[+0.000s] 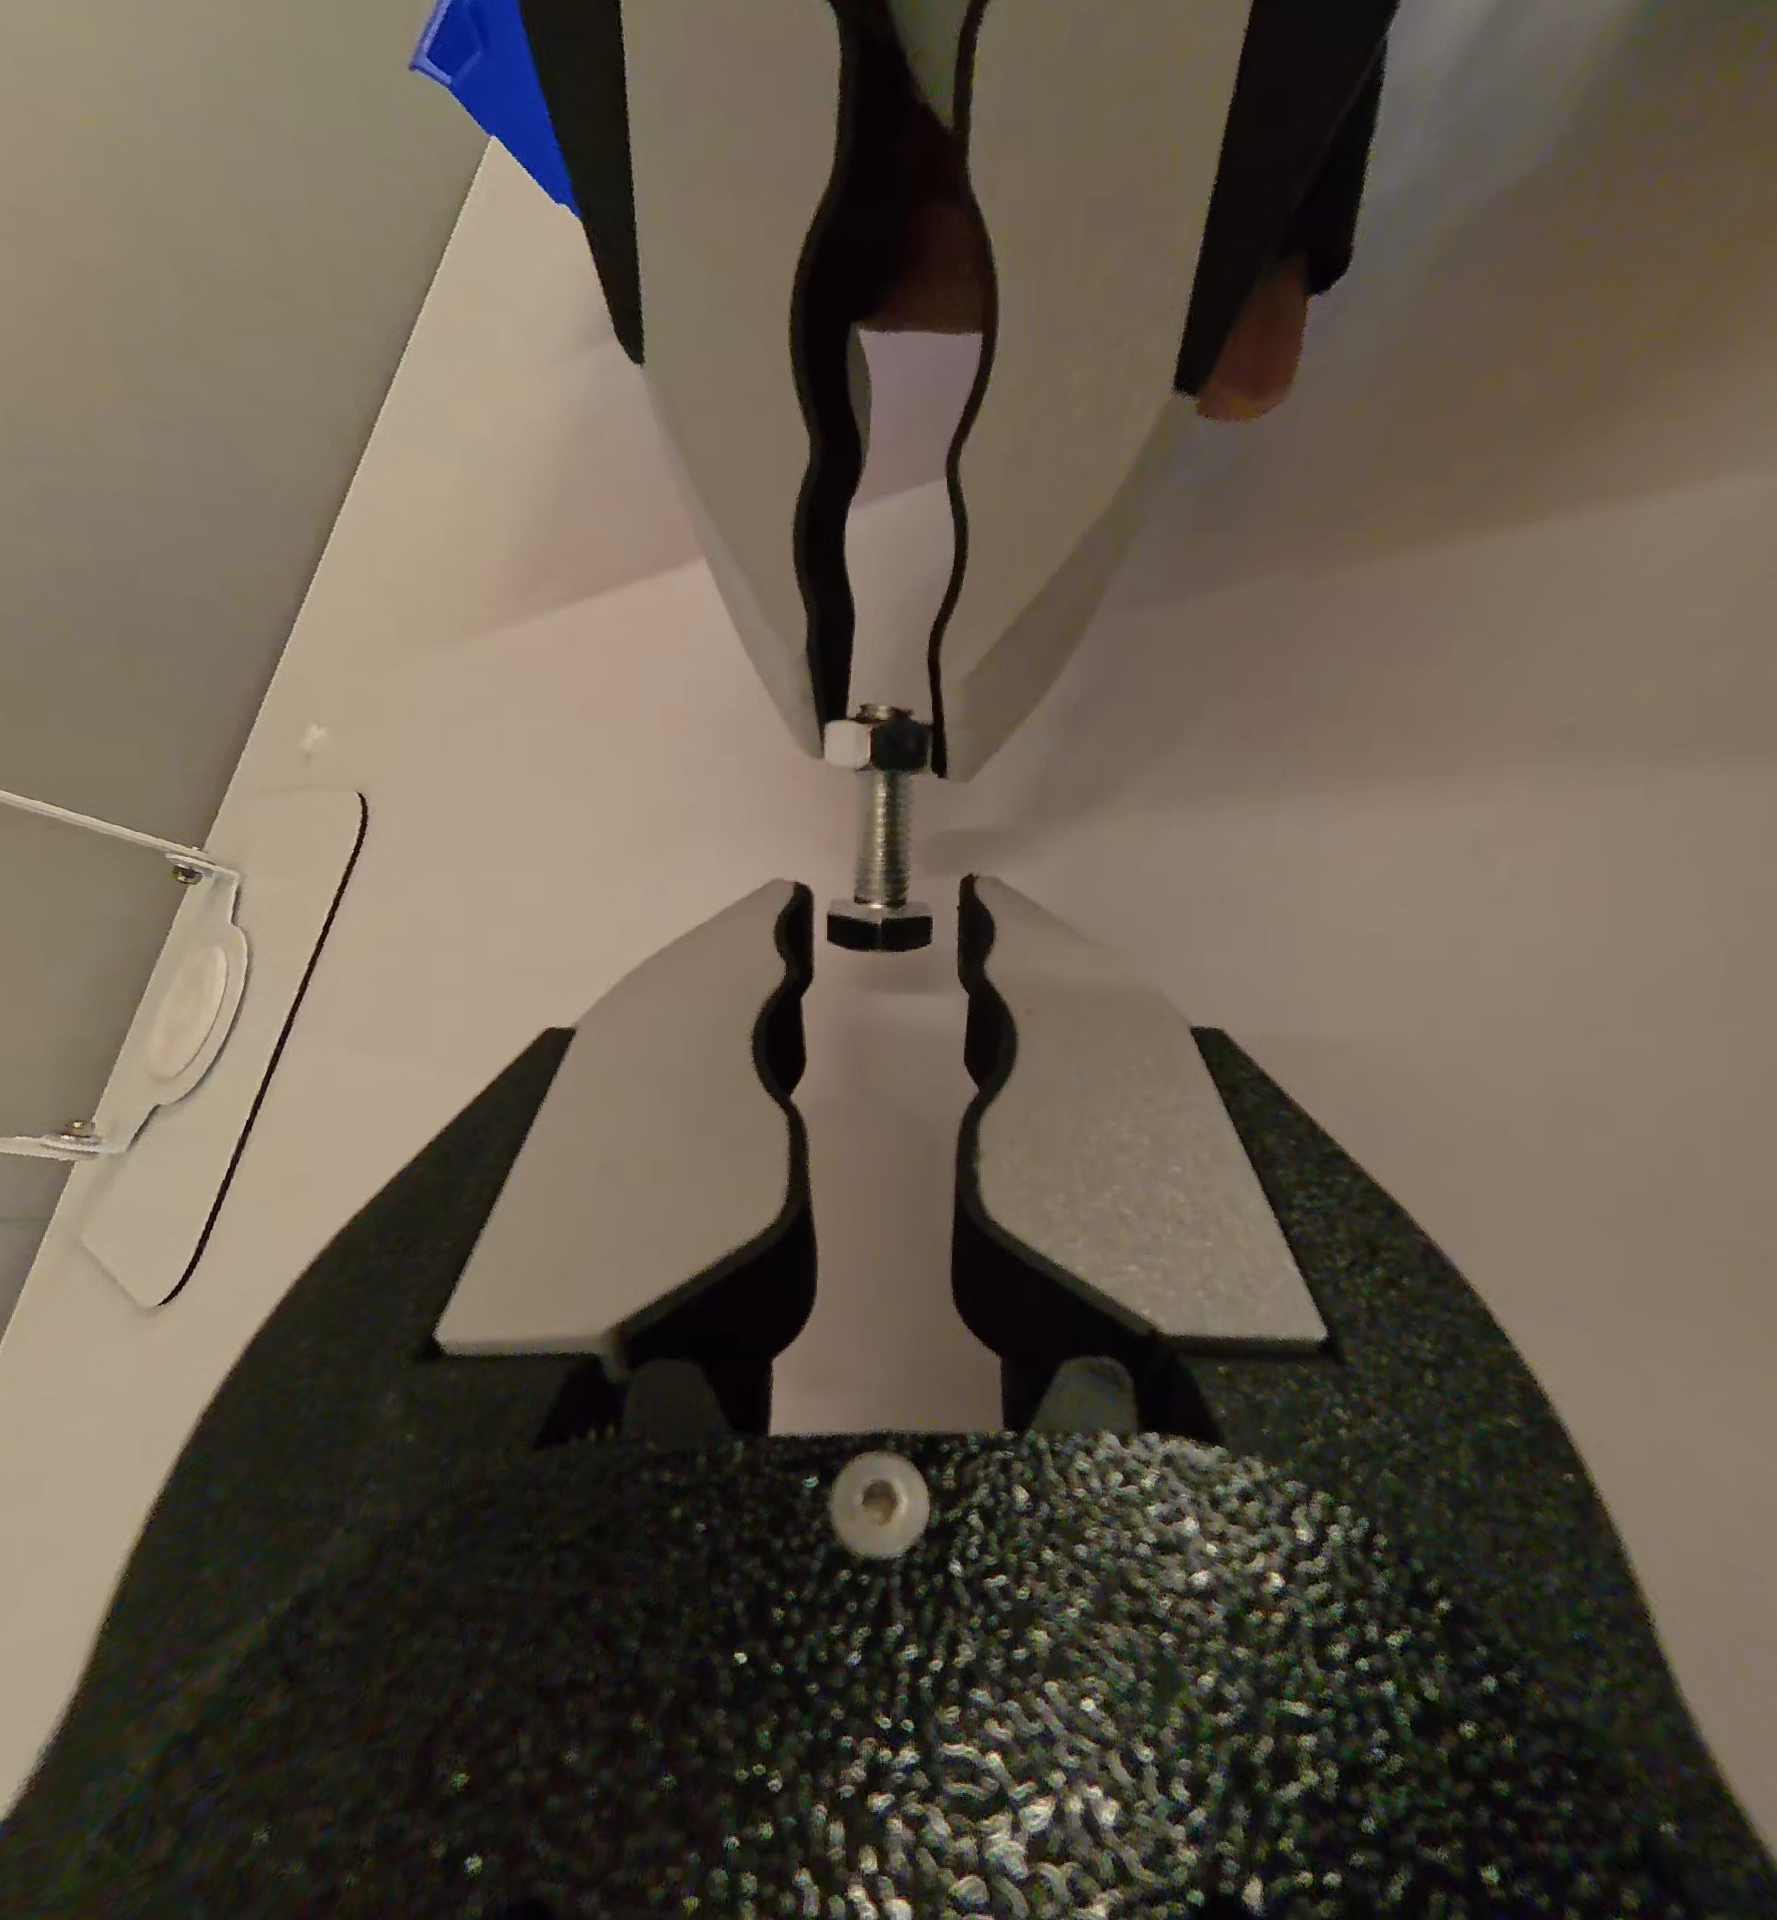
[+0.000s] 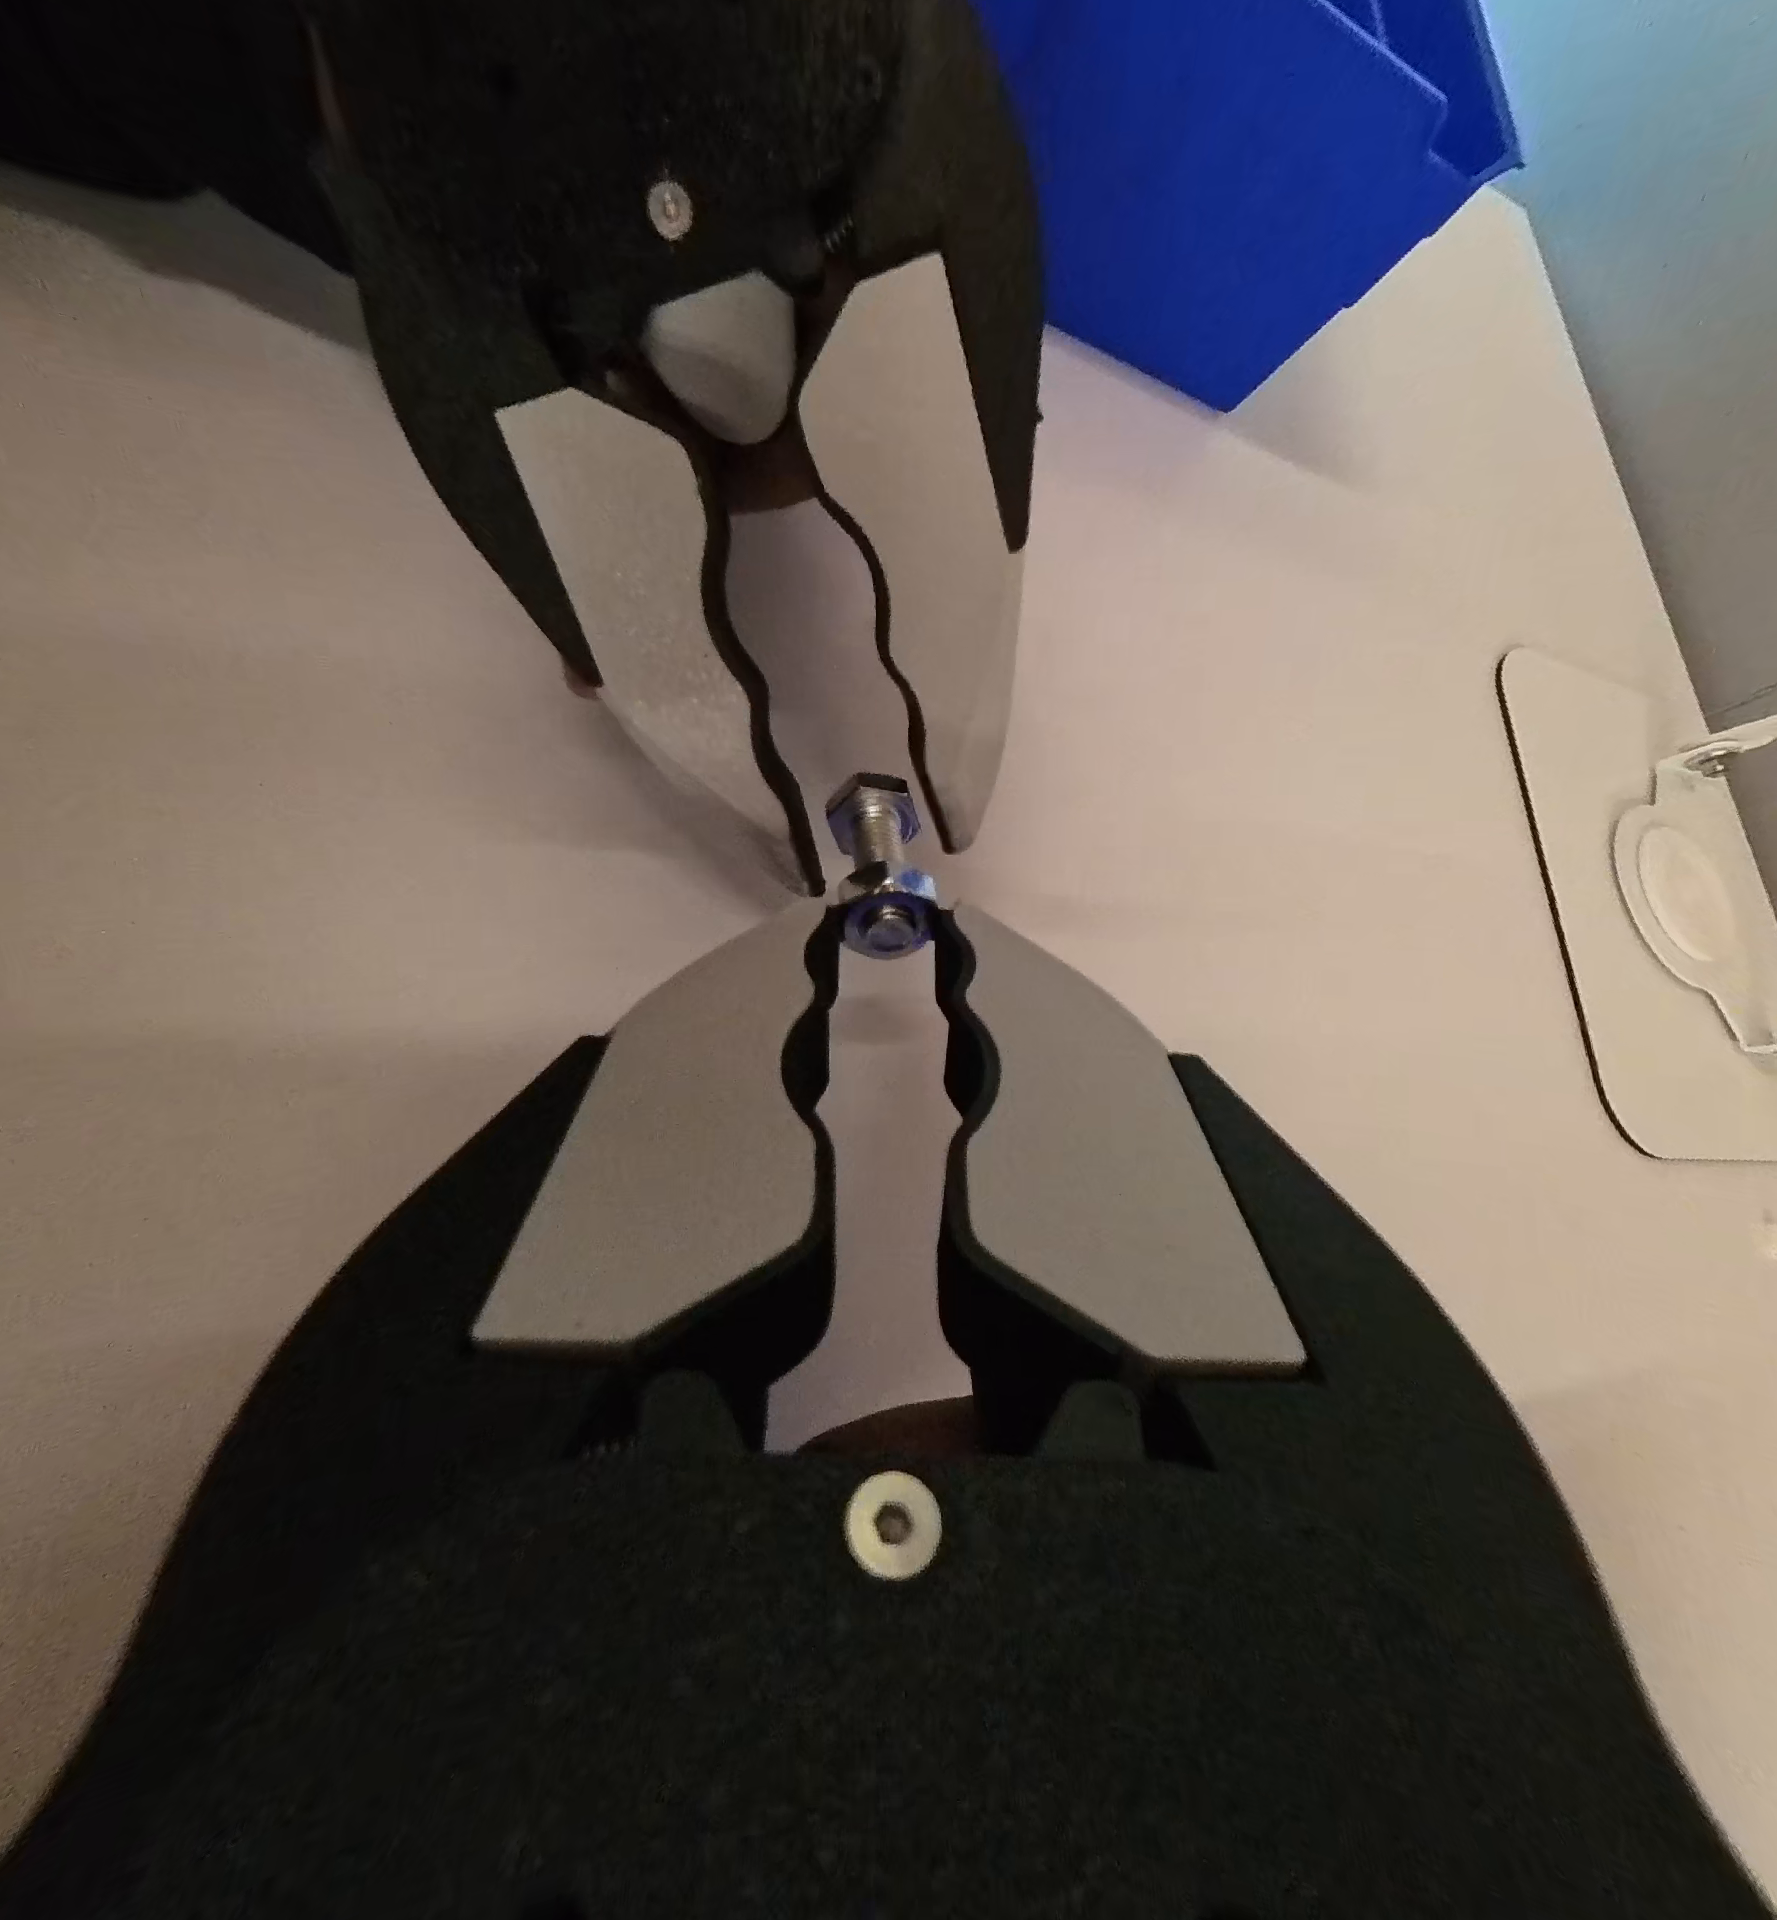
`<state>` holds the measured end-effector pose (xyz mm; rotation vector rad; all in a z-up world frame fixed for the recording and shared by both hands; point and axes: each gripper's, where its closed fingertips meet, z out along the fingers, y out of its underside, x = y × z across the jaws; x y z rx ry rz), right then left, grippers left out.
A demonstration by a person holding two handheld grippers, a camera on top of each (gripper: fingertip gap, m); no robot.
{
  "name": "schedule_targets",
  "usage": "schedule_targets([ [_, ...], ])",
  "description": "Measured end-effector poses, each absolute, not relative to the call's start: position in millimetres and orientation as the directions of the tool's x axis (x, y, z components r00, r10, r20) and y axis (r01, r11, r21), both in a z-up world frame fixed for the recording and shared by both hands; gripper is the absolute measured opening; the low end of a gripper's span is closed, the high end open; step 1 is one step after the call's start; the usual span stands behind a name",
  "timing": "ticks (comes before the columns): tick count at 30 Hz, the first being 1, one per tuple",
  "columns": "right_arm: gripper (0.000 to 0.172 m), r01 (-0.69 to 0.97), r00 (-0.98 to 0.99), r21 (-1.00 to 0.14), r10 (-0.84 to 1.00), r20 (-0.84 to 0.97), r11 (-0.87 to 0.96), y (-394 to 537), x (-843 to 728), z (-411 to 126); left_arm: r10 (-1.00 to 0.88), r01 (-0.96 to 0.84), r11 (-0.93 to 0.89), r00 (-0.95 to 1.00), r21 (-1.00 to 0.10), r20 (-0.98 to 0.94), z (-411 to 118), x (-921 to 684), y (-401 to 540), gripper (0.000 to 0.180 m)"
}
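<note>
1. While the two grippers face each other tip to tip above the white desk [image 1: 1383,831], the left gripper [image 1: 879,914] stands open, its fingers [image 1: 977,914] clear of the bolt head [image 1: 879,925] on either side.
2. The bolt [image 1: 882,847] stretches between the two grippers, off the desk.
3. The right gripper [image 2: 884,925] is clamped on the nut [image 2: 889,891] at the bolt's far end.
4. Farther off, a blue bin [image 2: 1227,187] sits on the desk, and a clear bracket [image 1: 84,966] lies at its edge.
</note>
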<state>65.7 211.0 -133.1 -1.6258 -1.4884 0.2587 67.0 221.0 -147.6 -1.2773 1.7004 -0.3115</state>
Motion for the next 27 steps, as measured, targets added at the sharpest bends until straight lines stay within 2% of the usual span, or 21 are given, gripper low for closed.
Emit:
schedule_targets([
  [21, 0.017, 0.677, 0.285, -0.727, 0.870, 0.403, 0.115, 217, 63, -136, -0.862, -0.617, 0.385, 0.024, -0.686, -0.506, -154, 68, 229, 0.018],
  [22, 0.018, 0.664, 0.303, -0.738, 0.861, 0.410, 0.118, 220, 64, -133, -0.863, -0.605, 0.375, 0.050, -0.702, -0.503, -153, 69, 232, 0.018],
  [25, 0.041, 0.582, 0.343, -0.800, 0.849, 0.403, 0.145, 226, 66, -121, -0.844, -0.565, 0.366, 0.133, -0.740, -0.519, -142, 71, 243, 0.018],
  [27, 0.047, 0.484, 0.369, -0.864, 0.863, 0.346, 0.139, 228, 66, -110, -0.841, -0.510, 0.359, 0.188, -0.782, -0.508, -131, 74, 250, 0.018],
])
